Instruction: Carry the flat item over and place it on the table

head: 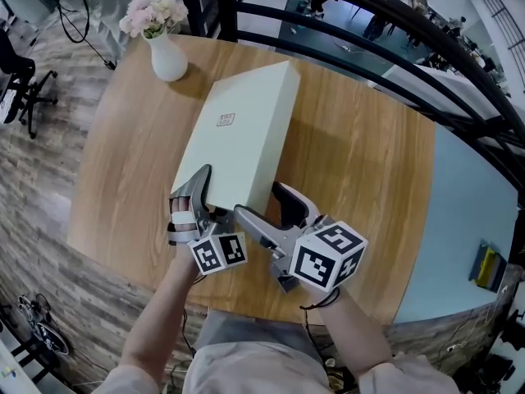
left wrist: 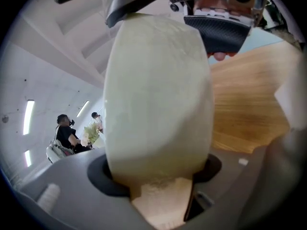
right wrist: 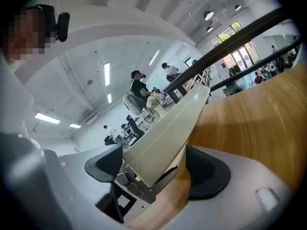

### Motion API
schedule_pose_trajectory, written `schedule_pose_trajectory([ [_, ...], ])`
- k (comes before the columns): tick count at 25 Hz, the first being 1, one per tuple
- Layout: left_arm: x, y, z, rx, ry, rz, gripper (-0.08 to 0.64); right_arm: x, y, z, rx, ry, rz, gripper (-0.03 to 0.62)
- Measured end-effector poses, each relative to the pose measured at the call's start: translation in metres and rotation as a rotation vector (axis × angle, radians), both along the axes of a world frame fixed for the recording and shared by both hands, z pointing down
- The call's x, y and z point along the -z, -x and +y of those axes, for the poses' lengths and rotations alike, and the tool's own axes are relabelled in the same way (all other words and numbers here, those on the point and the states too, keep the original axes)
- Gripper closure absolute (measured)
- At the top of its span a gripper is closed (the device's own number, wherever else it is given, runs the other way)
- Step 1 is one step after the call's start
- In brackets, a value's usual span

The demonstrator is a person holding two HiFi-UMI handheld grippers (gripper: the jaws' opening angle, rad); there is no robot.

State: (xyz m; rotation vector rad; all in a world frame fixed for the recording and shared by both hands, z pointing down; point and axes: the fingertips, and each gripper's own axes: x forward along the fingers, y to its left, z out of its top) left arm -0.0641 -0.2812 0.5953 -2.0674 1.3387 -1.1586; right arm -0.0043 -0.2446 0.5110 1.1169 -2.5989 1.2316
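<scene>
Flat cream box [head: 242,134], head view: it lies flat on the round wooden surface [head: 353,162], long axis running from frame centre toward the upper right. A white vase [head: 166,56] of pink flowers [head: 153,15] stands near its far end, apart from it. Left tool [head: 190,189] straddles the near left corner of the box; right tool [head: 261,202] straddles the near right corner. A dark railing [head: 369,23] crosses the upper right of the frame.

Left gripper view: the box [left wrist: 158,90] fills the centre of the frame and runs upward between the two dark pads. The left tool [left wrist: 158,171] is spread wide and released, pads flanking the box without clamping it. The right tool [left wrist: 216,28] shows at the top edge, over the far corner. The surface [left wrist: 249,99] occupies the right side.

Right gripper view: the box [right wrist: 168,128] enters as a thin wedge from the upper right. The right tool [right wrist: 156,166] is released; wood grain shows between the box and the right-hand pad. The surface [right wrist: 259,119] fills the right of the frame.
</scene>
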Motion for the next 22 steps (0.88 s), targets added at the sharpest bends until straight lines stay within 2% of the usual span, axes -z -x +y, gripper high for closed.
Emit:
schedule_pose_trajectory([
  [5,-0.008,-0.005,0.009,-0.012,-0.012,-0.054,0.23,-0.007,-0.003,0.007,-0.039,0.093,-0.118,0.147],
  [9,-0.019,-0.012,0.017,-0.027,0.033,-0.041,0.206,-0.021,-0.012,0.011,-0.048,0.121,-0.096,0.201],
  [13,-0.029,-0.023,0.027,-0.099,0.114,0.027,0.166,-0.032,-0.021,0.008,-0.073,0.118,-0.066,0.241],
  [17,-0.026,-0.034,0.047,-0.183,0.149,0.115,0.163,-0.041,-0.033,0.005,-0.072,0.109,-0.06,0.253],
  [22,-0.011,-0.037,0.064,-0.228,0.219,0.315,0.163,-0.06,-0.045,0.0,-0.051,0.119,-0.065,0.253],
])
